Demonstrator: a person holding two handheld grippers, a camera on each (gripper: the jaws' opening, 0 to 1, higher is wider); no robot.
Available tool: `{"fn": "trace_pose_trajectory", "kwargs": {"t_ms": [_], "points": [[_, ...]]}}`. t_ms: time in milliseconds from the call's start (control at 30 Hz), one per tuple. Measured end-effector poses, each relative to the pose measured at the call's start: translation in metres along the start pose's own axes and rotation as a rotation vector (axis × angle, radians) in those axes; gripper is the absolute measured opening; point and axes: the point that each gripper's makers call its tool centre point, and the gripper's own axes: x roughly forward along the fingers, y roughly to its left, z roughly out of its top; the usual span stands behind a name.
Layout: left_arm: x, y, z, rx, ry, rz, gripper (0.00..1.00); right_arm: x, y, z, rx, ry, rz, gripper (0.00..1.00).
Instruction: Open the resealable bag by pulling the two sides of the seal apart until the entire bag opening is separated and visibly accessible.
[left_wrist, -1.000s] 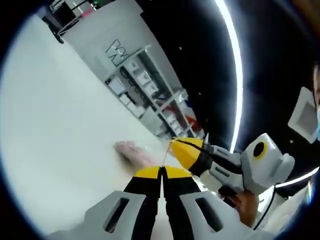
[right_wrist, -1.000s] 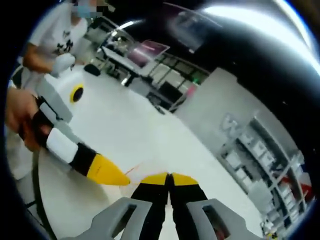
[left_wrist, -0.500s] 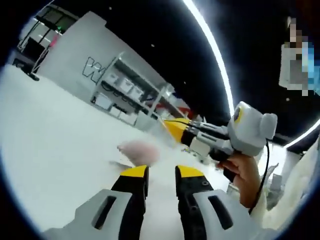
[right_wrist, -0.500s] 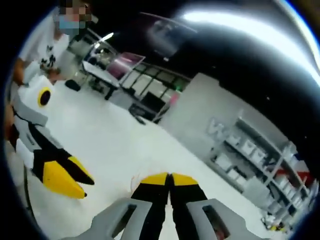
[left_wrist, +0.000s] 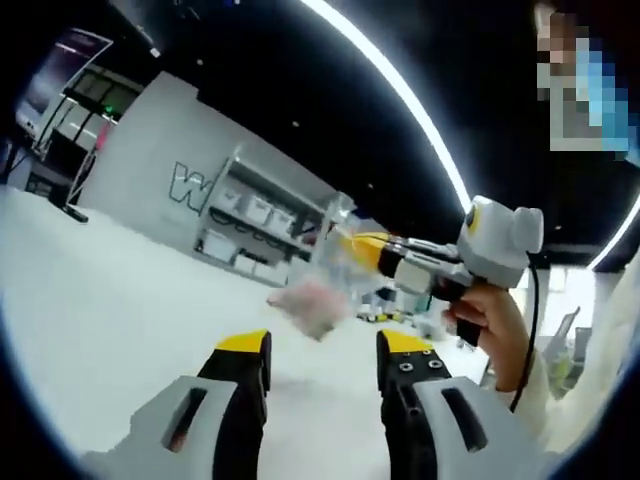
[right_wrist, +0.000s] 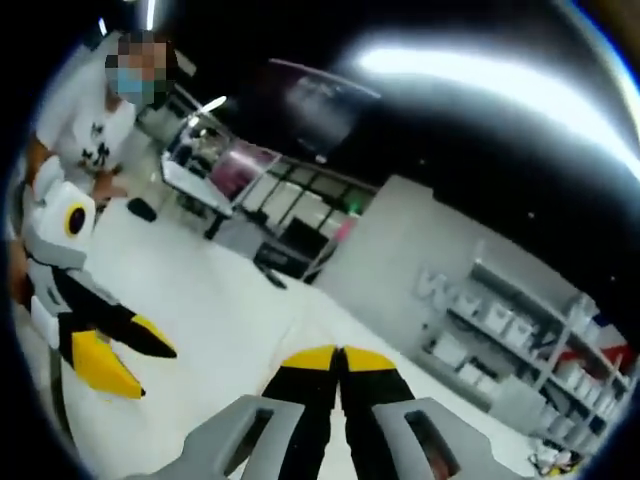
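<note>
The left claw (left_wrist: 322, 350) has let go and spread wide — the right claw (left_wrist: 352, 240), pinched, holds the bag (left_wrist: 320, 290) aloft.

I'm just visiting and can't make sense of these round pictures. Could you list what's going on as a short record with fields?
Setting: white table, shelves behind
Left gripper: open, holding nothing
Right gripper: shut; in the left gripper view it pinches the bag's top edge
Bag: clear, something pink inside, hanging in the air
Seal: cannot tell if parted
Person: hand on the right gripper's handle
</note>
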Motion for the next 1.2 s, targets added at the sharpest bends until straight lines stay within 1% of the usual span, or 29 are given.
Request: {"fn": "trace_pose_trajectory", "kwargs": {"t_ms": [33, 100, 133, 233, 333, 433, 533, 600, 700, 833, 1000, 1067, 1100, 1200], "points": [[-0.001, 0.000, 0.002, 0.016, -0.011, 0.003, 0.51, 0.001, -0.001, 0.003, 0.001, -0.010, 0.003, 0.00], [-0.003, 0.000, 0.003, 0.033, -0.012, 0.011, 0.57, 0.002, -0.002, 0.012, 0.010, -0.042, 0.012, 0.00], [-0.004, 0.000, 0.003, 0.041, -0.013, 0.014, 0.60, 0.002, -0.004, 0.014, 0.012, -0.045, 0.015, 0.00], [-0.006, 0.000, 0.003, 0.052, -0.014, 0.015, 0.64, 0.004, -0.004, 0.021, 0.011, -0.066, 0.017, 0.00], [-0.009, -0.001, 0.005, 0.060, -0.029, 0.016, 0.71, 0.005, -0.004, 0.024, 0.009, -0.073, 0.025, 0.00], [-0.011, 0.001, 0.008, 0.074, -0.041, 0.031, 0.80, 0.007, -0.006, 0.029, -0.005, -0.077, 0.024, 0.00], [-0.015, 0.003, 0.014, 0.091, -0.056, 0.049, 0.88, 0.008, -0.008, 0.034, -0.008, -0.091, 0.029, 0.00], [-0.018, 0.007, 0.019, 0.106, -0.076, 0.068, 0.95, 0.009, -0.006, 0.037, -0.011, -0.096, 0.033, 0.00], [-0.022, 0.009, 0.024, 0.117, -0.081, 0.085, 1.00, 0.010, -0.007, 0.040, -0.020, -0.100, 0.035, 0.00], [-0.024, 0.010, 0.025, 0.139, -0.072, 0.093, 1.00, 0.014, -0.004, 0.042, -0.032, -0.098, 0.043, 0.00], [-0.023, 0.010, 0.019, 0.157, -0.046, 0.090, 1.00, 0.016, -0.006, 0.048, -0.054, -0.098, 0.053, 0.00], [-0.024, 0.013, 0.016, 0.151, -0.028, 0.093, 1.00, 0.017, -0.008, 0.052, -0.042, -0.110, 0.064, 0.00], [-0.027, 0.010, 0.018, 0.149, -0.027, 0.096, 1.00, 0.018, -0.009, 0.053, -0.035, -0.112, 0.070, 0.00], [-0.031, 0.015, 0.021, 0.132, -0.036, 0.112, 1.00, 0.020, -0.015, 0.053, -0.021, -0.116, 0.077, 0.00]]}}
